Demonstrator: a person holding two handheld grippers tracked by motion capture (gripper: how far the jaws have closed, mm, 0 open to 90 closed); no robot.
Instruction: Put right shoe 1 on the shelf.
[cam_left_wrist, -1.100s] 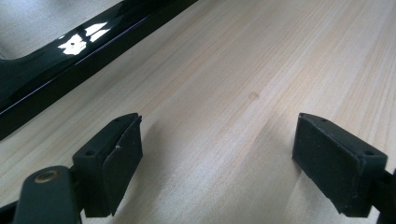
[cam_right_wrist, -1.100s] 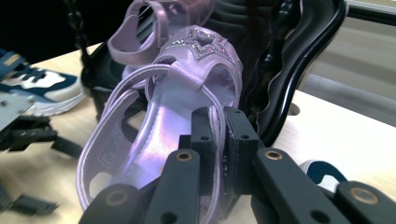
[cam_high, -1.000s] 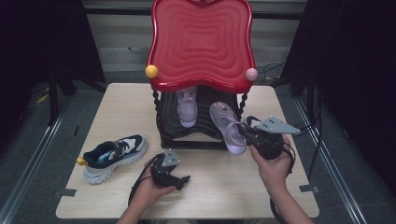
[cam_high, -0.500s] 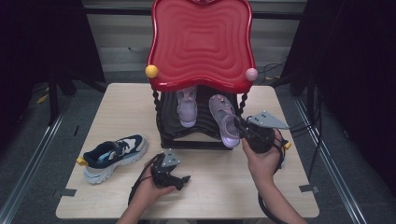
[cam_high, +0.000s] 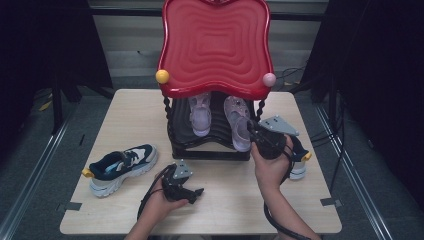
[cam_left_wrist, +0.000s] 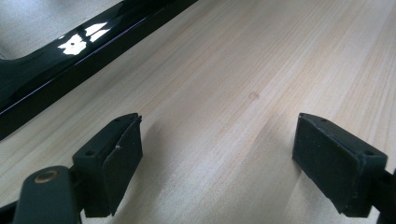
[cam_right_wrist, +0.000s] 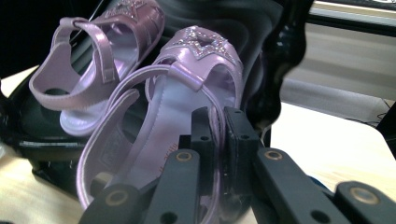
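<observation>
Right gripper (cam_right_wrist: 215, 123) grips the side wall of the right-hand lilac sandal (cam_right_wrist: 177, 121) between near-shut jaws, the sandal resting on the black lower shelf (cam_high: 210, 142) of the red-topped rack (cam_high: 215, 45) beside its pair (cam_high: 200, 112), while left gripper (cam_left_wrist: 217, 154) rests wide and empty on the table (cam_left_wrist: 233, 70).

You are in a recording studio or lab set, not a home. Your pale wooden counter (cam_high: 125, 115) stands alone on a grey floor (cam_high: 45, 165), with black curtains (cam_high: 45, 45) hung on both sides and cables (cam_high: 295, 75) trailing behind it. Strips of tape (cam_high: 71, 206) mark the counter's edge, and a glossy red-topped shoe rack (cam_high: 215, 45) sits posed like a prop.
</observation>
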